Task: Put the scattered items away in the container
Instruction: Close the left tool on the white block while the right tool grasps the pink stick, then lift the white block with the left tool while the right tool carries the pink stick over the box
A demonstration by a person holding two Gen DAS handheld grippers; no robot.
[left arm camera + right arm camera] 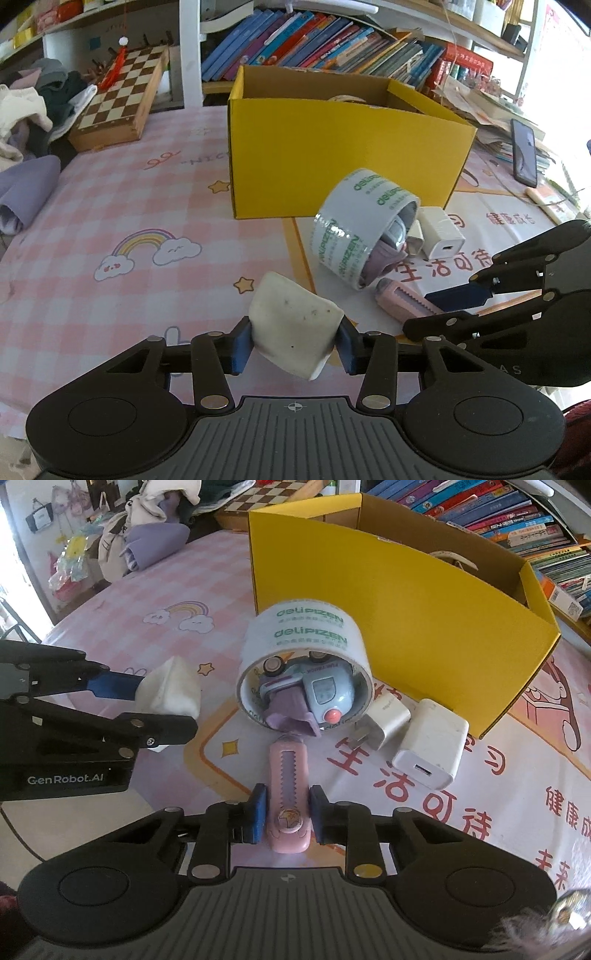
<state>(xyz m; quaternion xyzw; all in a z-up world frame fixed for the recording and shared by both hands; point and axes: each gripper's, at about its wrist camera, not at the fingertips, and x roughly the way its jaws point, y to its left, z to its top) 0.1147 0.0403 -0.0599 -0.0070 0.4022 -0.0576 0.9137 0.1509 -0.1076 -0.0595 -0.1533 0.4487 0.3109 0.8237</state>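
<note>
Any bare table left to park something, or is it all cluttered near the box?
Free: the pink checked cloth between the chessboard, the yellow box and the left gripper, which holds a white eraser. Crowded: in front of the box, where the tape roll, two chargers and the pink cutter between the right gripper fingers sit packed together.

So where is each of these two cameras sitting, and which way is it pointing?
Left wrist: sits on the left gripper, looking along its fingers at the white eraser they clamp and the yellow box; the right gripper shows too.
Right wrist: sits on the right gripper, looking along the pink utility knife between its fingers; the left gripper shows.
Shared: box, tape roll, chargers.
</note>
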